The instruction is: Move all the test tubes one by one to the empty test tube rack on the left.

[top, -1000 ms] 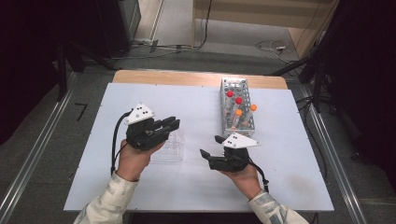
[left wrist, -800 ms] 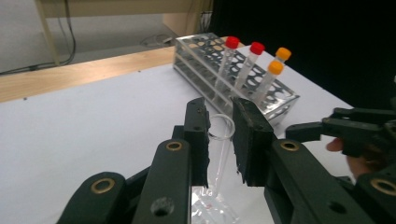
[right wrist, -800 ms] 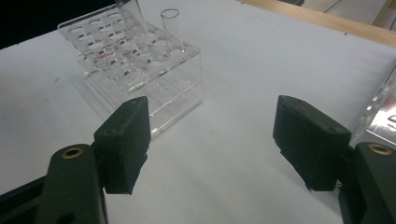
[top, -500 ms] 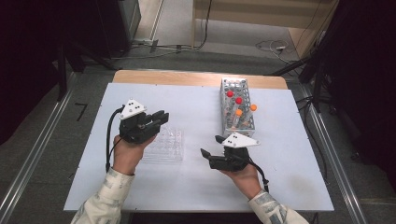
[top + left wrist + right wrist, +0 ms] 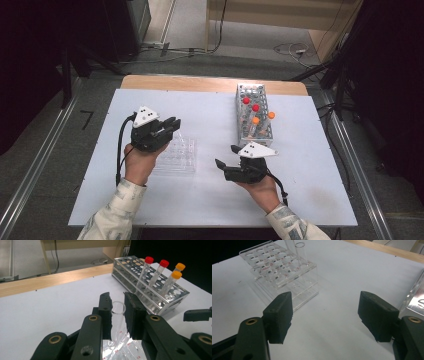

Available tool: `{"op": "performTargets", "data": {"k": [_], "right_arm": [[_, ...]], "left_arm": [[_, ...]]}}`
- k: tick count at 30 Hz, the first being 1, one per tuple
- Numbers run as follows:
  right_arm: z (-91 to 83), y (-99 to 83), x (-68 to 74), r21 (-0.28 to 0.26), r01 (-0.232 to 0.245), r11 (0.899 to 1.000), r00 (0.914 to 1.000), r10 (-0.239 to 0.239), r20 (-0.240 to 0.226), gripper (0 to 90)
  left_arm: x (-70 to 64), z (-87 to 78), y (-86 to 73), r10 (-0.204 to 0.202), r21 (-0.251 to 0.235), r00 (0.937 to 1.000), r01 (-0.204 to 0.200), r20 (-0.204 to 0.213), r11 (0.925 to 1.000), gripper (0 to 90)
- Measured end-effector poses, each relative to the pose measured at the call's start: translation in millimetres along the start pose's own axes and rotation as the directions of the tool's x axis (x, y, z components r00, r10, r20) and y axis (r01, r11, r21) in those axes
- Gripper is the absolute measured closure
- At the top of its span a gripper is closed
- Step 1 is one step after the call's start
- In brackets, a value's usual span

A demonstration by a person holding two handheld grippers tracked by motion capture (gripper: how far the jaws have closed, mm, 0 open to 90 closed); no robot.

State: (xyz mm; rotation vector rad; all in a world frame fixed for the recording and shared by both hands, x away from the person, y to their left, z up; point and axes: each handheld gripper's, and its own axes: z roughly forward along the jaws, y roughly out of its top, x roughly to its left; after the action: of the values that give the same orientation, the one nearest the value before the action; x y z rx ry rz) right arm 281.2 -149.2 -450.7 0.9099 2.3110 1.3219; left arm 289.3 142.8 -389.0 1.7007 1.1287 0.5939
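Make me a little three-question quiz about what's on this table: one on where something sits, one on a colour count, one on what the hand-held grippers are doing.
1. Where does the metal rack stand against the clear plastic rack in the high view?
A. To its right and farther back
B. Stacked on top of it
C. To its left, at the near edge

2. How many capped tubes stand in the metal rack, and in what colours?
A. Four, all blue
B. Two red, two orange
C. One red, three green

3. What state is the left hand-held gripper in?
A. Wide open over bare table
B. Closed around an open clear tube above the clear plastic rack
C. Holding a red cap

Answers:
1. A, as the high view places them.
2. B, as the left gripper view shows four caps.
3. B, its jaws flank the tube's rim; the right hand-held gripper is the open one.
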Motion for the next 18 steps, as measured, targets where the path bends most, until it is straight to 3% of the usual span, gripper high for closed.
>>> {"op": "performTargets", "data": {"k": [6,10,13,18], "right_arm": [[0.2,-0.2,0.3,0.0,0.003,1.0,1.0,-0.003,0.001,26.7],[0.0,-0.2,0.9,0.002,0.004,1.0,1.0,-0.004,0.001,26.7],[0.0,-0.3,0.8,0.001,0.009,1.0,1.0,-0.009,0.002,26.7],[-1.3,0.1,0.7,-0.004,0.006,1.0,1.0,-0.006,0.003,26.9]], "left_arm": [[-10.1,6.6,-5.5,0.058,0.02,0.9981,-0.057,-0.022,0.9981,76.7],[-18.9,12.9,-12.1,0.12,0.053,0.9916,-0.117,-0.048,0.9917,76.7],[-22.3,18.3,-18.3,0.134,0.071,0.9891,-0.13,-0.06,0.989,76.6],[-21.4,22.7,-26.1,0.121,0.082,0.9901,-0.115,-0.07,0.99,76.5]]}}
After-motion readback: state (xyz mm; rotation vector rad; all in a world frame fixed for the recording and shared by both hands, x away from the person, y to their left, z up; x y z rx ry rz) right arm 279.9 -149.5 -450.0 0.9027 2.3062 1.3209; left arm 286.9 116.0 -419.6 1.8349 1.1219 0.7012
